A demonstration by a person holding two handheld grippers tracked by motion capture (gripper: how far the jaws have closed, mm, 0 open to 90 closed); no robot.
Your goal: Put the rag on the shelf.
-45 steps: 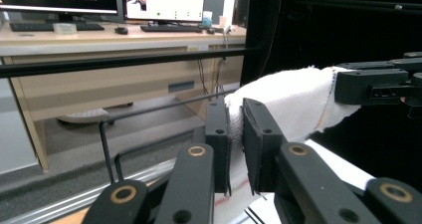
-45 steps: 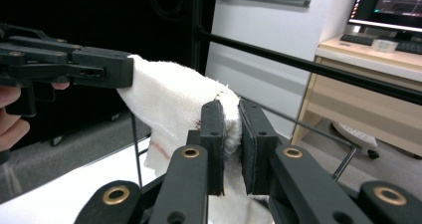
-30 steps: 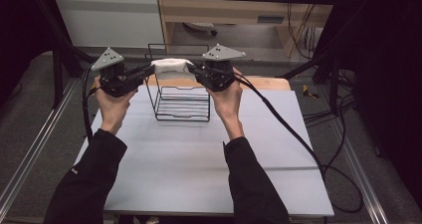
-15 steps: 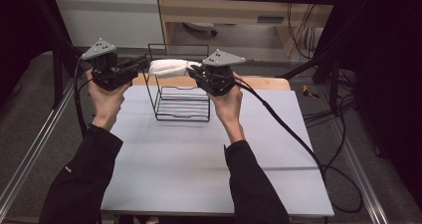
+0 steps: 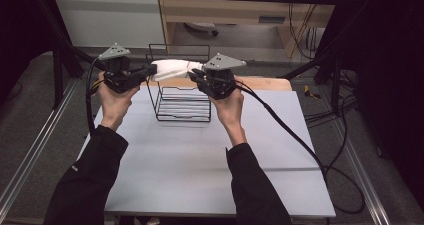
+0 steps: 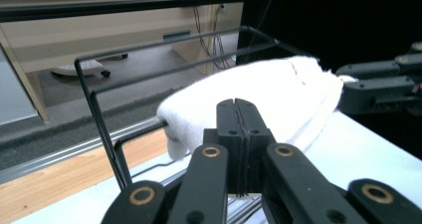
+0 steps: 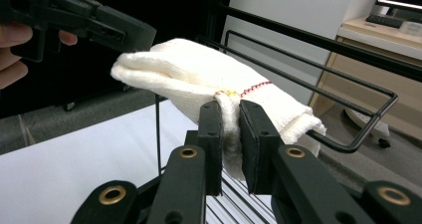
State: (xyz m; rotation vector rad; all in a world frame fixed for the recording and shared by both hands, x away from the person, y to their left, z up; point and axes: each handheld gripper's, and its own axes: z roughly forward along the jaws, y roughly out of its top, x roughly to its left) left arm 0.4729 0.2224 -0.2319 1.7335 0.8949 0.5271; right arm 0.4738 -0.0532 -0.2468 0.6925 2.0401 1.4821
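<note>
The white towel (image 5: 172, 68) lies over the top bars of the black wire rack (image 5: 182, 105) on the table (image 5: 210, 160). The right gripper (image 7: 231, 134) has its jaws clamped on the towel's hemmed end. The left gripper (image 6: 238, 129) has just closed its jaws — they meet with nothing between them, the towel just behind. Hanging seems nearly done — what is left is to release and smooth it.

The white cloth (image 7: 219, 84) hides part of the wire rack (image 7: 348, 84) (its base is cut off by the picture's lower edge).
</note>
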